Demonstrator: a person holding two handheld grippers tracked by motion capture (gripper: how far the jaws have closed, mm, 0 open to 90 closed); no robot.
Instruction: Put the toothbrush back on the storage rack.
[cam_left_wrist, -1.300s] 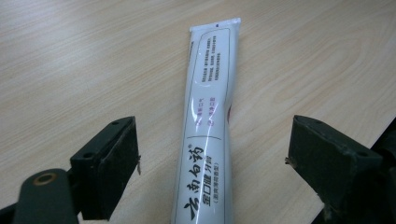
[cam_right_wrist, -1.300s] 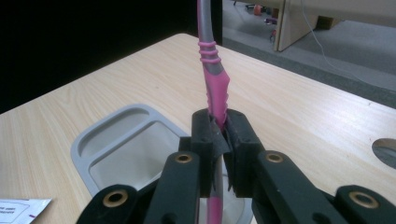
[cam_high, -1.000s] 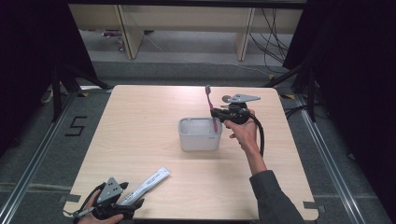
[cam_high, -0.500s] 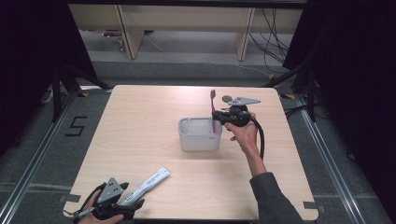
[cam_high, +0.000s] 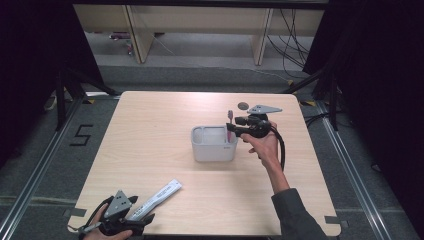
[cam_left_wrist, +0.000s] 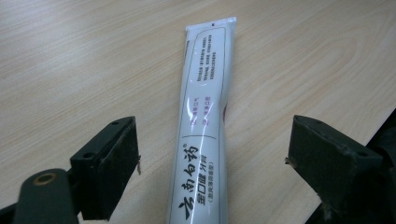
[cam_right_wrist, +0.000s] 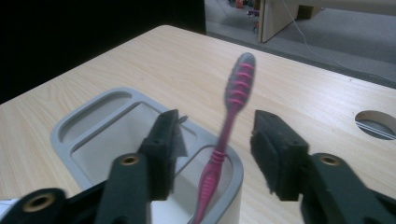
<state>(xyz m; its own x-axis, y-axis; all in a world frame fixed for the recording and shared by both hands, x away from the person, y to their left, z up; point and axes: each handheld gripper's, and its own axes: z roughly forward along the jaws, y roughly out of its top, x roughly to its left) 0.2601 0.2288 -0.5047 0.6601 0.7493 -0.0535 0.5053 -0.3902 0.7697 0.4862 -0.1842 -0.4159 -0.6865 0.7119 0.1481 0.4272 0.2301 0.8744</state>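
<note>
A pink toothbrush (cam_right_wrist: 229, 116) (cam_high: 229, 124) stands nearly upright in the small end compartment of a grey holder (cam_right_wrist: 70, 135) (cam_high: 210, 150) at mid-table. My right gripper (cam_right_wrist: 218, 128) (cam_high: 234, 131) is open, one jaw on either side of the brush and neither touching it. A white toothpaste tube (cam_left_wrist: 205, 116) (cam_high: 161, 196) lies flat on the wood near the table's front left. My left gripper (cam_left_wrist: 215, 140) (cam_high: 137, 220) is open low over the tube's cap end, its jaws straddling the tube without touching it.
A round cable hole (cam_high: 243, 105) (cam_right_wrist: 376, 123) is cut in the tabletop behind the holder. The holder's larger compartment (cam_right_wrist: 116, 144) is empty. The table's front edge runs just behind my left gripper. Shelving legs and cables stand on the floor beyond.
The toothbrush has swung from tilted to nearly upright and dropped lower into the holder's end compartment. The right gripper's jaws now stand apart from it. The left gripper and tube have not moved.
</note>
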